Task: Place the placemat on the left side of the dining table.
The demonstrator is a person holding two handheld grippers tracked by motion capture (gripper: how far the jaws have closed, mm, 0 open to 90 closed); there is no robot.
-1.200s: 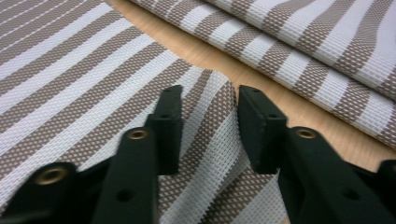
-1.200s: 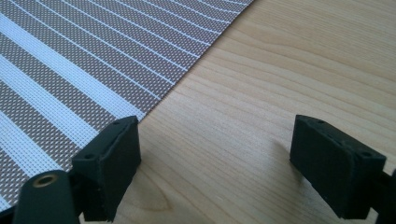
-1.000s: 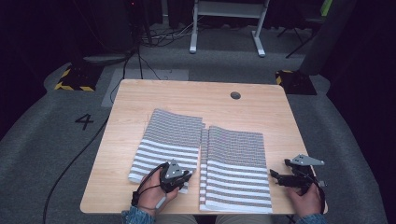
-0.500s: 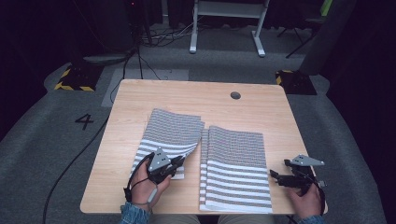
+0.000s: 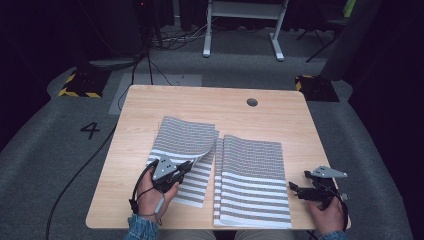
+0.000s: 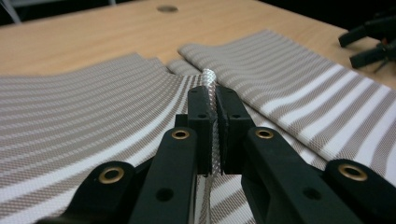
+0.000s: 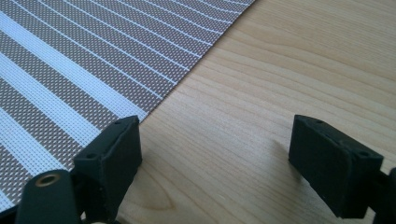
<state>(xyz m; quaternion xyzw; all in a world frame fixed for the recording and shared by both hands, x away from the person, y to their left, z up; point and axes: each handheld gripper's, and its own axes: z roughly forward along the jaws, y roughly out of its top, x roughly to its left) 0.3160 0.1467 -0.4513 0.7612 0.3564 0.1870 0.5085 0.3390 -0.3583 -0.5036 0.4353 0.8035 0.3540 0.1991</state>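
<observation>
The left gripper (image 6: 212,116) has just been closing its jaws and now pinches the left striped mat (image 6: 93,116) by its edge, which is thin, woven, light and probably floppy. The right gripper (image 7: 215,154) has its jaws spread over bare bench (image 7: 280,70), beside the right striped mat (image 7: 93,60).

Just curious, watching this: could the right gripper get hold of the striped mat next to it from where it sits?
Probably yes. The right gripper rests with its jaws open beside the right striped mat, whose edge lies flat on the bare table with nothing between them.
</observation>
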